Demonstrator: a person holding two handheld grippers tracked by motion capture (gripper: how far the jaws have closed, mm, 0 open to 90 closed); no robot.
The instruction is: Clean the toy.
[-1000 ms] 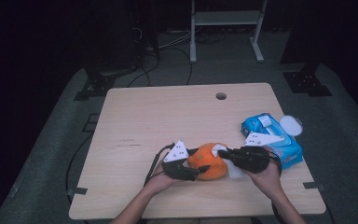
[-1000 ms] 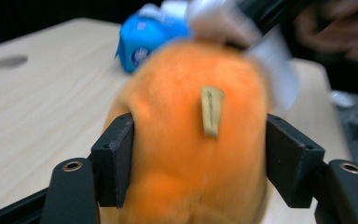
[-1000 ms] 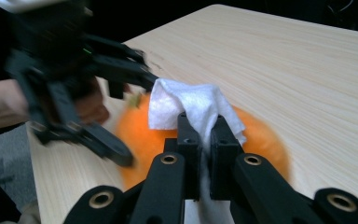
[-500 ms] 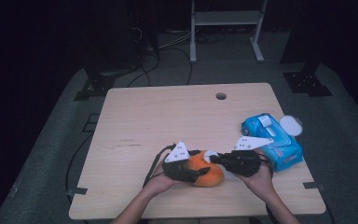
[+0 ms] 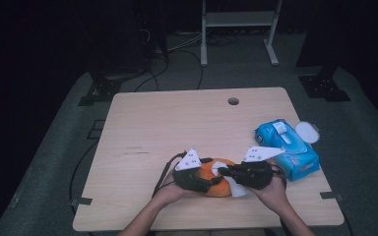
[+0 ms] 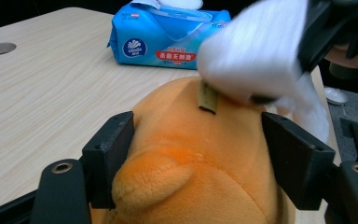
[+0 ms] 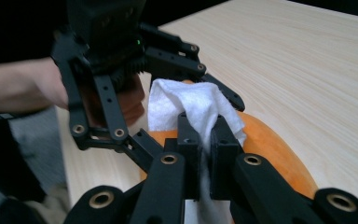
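Observation:
An orange plush toy [image 5: 215, 184] lies near the front edge of the wooden table [image 5: 177, 123]. My left gripper [image 6: 198, 140] comes at it from the left, one jaw on each flank of the toy [image 6: 200, 182]; the jaws have just been opening and still touch the plush. My right gripper [image 7: 207, 130] is shut on a folded white tissue [image 7: 191, 100] and holds it against the top of the toy [image 7: 270, 140]. In the high view the tissue [image 5: 220, 166] sits on the toy, with the right gripper [image 5: 224, 171] reaching in from the right.
A blue pack of wipes [image 5: 288, 147] lies at the right of the table with its white lid [image 5: 307, 132] flipped open. A cable hole [image 5: 233, 101] sits near the far edge. The left gripper's cable [image 5: 165, 172] trails off to the left.
My right gripper has carried the tissue leftward from beside the toy onto its top. The left hand has stayed put around the toy.

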